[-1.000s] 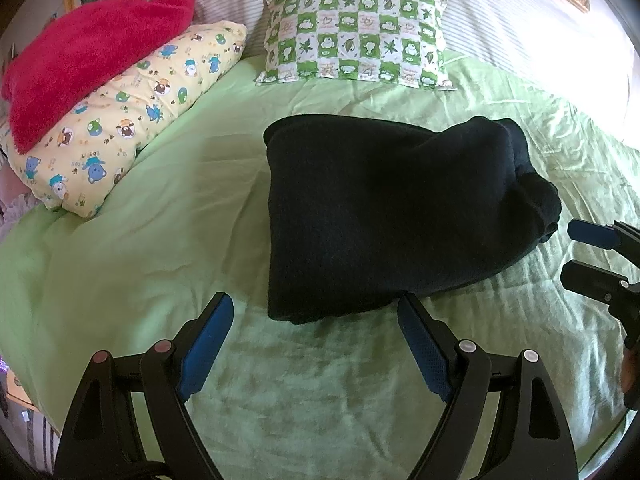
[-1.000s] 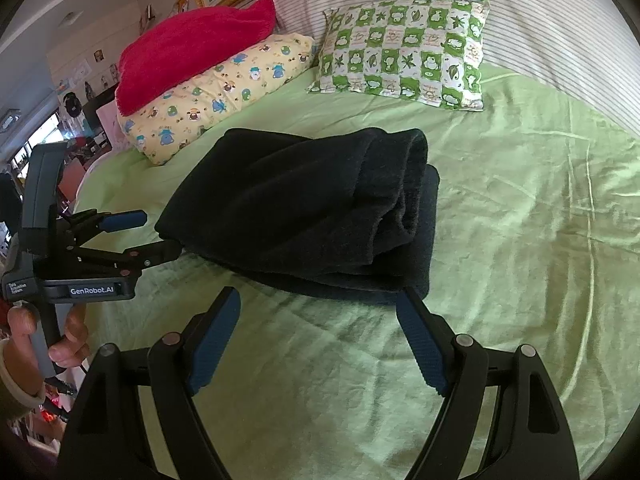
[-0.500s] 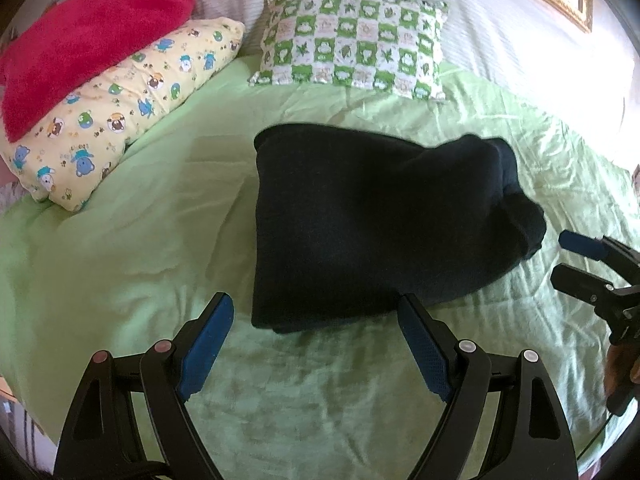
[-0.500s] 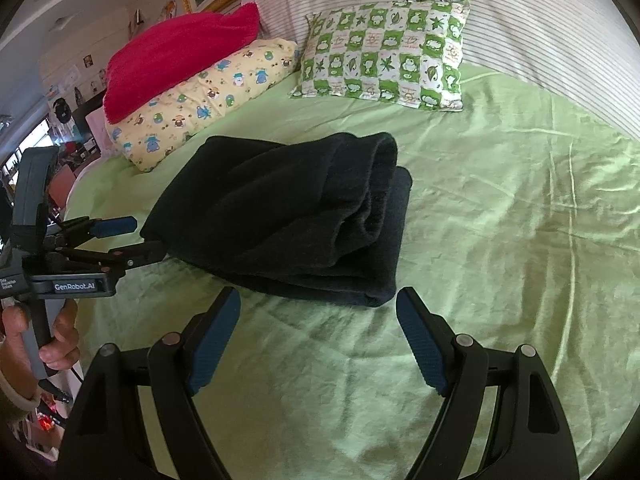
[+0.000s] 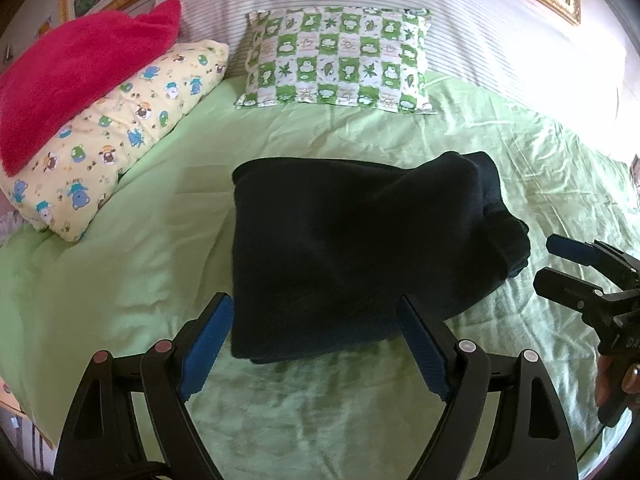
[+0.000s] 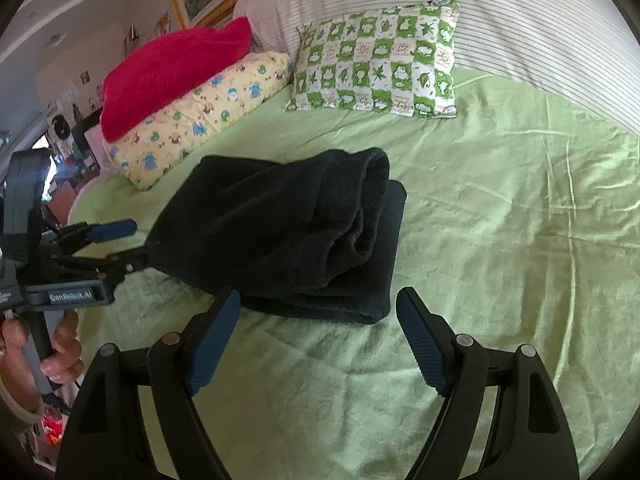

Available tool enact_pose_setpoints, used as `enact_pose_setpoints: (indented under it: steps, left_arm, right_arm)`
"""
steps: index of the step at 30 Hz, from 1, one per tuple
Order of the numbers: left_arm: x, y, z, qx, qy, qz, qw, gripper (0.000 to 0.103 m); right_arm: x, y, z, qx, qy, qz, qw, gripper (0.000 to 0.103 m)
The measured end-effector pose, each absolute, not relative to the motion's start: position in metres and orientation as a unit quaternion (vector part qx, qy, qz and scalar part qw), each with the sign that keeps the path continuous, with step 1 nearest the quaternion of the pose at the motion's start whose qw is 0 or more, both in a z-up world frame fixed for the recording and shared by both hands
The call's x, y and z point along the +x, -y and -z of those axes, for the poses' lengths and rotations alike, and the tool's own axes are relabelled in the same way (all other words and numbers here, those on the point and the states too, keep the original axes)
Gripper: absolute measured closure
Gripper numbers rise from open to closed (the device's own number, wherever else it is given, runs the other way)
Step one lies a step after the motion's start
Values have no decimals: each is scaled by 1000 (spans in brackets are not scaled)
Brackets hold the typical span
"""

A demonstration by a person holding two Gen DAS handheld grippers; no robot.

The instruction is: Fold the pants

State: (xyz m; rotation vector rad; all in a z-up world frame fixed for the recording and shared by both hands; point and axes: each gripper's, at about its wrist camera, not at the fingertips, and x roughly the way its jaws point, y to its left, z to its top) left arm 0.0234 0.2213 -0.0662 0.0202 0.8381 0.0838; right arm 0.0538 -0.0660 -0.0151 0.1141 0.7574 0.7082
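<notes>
The black pants (image 5: pixel 360 248) lie folded into a thick rectangular bundle on the green bed sheet (image 5: pixel 120 280); they also show in the right wrist view (image 6: pixel 288 232), with the rolled fold facing right. My left gripper (image 5: pixel 316 340) is open and empty, just short of the bundle's near edge. My right gripper (image 6: pixel 320 336) is open and empty, close to the bundle's near corner. The right gripper (image 5: pixel 560 268) shows open at the right edge of the left wrist view. The left gripper (image 6: pixel 120 244) shows open at the left of the right wrist view.
A green-and-white checked pillow (image 5: pixel 340 60) lies at the head of the bed. A yellow cartoon-print pillow (image 5: pixel 116 136) with a red plush cushion (image 5: pixel 72 68) on it lies at the left. A striped headboard cushion (image 6: pixel 500 12) runs behind.
Both grippers have pulled back a little from the folded pants, which sit lower and farther in both views. The pants have not changed shape.
</notes>
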Motion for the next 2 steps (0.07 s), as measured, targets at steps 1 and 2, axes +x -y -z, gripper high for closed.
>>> enact_pose_setpoints:
  steps: [1,2]
  left_arm:
    - [26,-218,68,10,-412,-37,910,18]
    - [29,-216,69,9,-420,-31,907,18]
  right_arm:
    - [55,66,16,57,-361,-335,868,18]
    - [56,67,17,60,-361,-331,870,16]
